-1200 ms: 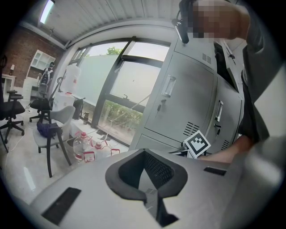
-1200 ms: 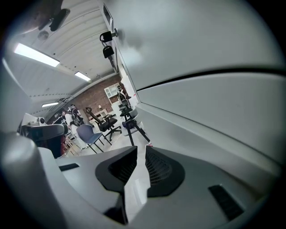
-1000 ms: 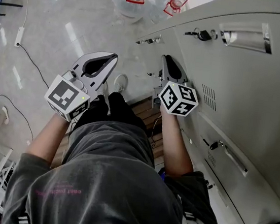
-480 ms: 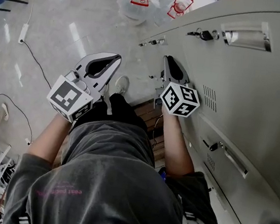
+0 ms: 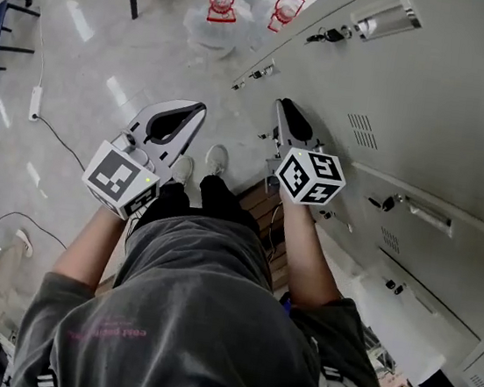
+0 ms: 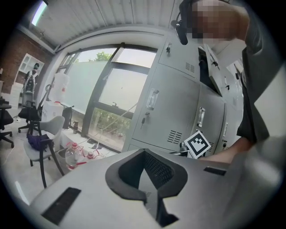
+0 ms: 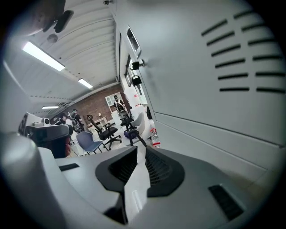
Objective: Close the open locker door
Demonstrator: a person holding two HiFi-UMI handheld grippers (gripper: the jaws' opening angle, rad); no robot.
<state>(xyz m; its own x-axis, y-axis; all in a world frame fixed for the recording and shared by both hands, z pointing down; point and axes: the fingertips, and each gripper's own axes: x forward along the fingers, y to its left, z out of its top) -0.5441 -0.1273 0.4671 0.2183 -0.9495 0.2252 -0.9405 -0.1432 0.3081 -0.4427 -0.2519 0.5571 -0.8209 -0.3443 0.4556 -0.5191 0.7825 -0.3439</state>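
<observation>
The left tongs (image 5: 197, 108) are held at 10 o'clock from the person's dark grey shirt (image 5: 182, 313), over the pale floor (image 5: 92, 53). Their jaws are closed tip to tip and nothing is gripped. The right tongs (image 5: 282, 105) are held at 12 o'clock, just beside the grey locker bank (image 5: 445, 126). A narrow gap is left between their jaws, and nothing is gripped.

Black-and-white square markers are borne by the left cube (image 5: 118, 179) and the right cube (image 5: 310, 178); no letters are shown.

The open locker door (image 5: 479, 368), a panel with vent slots beside a dark opening, is seen at 4 o'clock, well apart from both tongs.

A key (image 5: 326, 36) is seen at 1 o'clock, beside a metal handle (image 5: 384, 21). Red-labelled water bottles (image 5: 221, 4) stand at 12 o'clock. Their print, like the pink print on the shirt, cannot be read.
</observation>
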